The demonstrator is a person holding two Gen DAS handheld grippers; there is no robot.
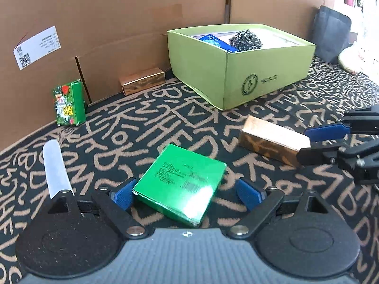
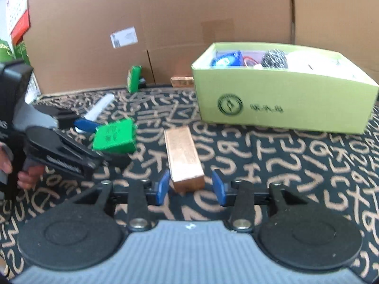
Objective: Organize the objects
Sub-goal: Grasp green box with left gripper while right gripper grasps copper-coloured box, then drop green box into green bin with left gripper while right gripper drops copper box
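Green flat box [image 1: 180, 184] sits between the left gripper [image 1: 187, 193] fingers, jaws spread wide; its left corner is at or touching the left blue pad [image 1: 123, 195], I can't tell which, and the right pad stands clear of it, so no grip. The box lies flat on the lettered black-and-tan cloth [image 1: 142, 127]. Left of that gripper: a white tube [image 1: 55, 168] lying on the cloth, partly hidden behind the left finger. Ahead-left, a small green printed carton [image 1: 69, 104] stands upright by the cardboard wall [image 1: 106, 35]; straight ahead a small copper box [image 1: 142, 84] lies against the same wall. Ahead-right is the light green open box [image 1: 248, 71], with a steel scourer [image 1: 246, 40] and a blue item inside. Far right, a long copper box [image 1: 270, 139] lies with the right gripper's fingers at its end. Only the left view shows the dark bag past the open box. The right wrist view shows what the left doesn't: the person's hand [image 2: 23, 172] on the left gripper's handle at far left, a red and white calendar at upper left, and more contents in the open box. Right gripper [image 2: 191, 187]: jaws partly open, the near end of the long copper box sits between the pads with a gap on each side, resting on the cloth, not held.
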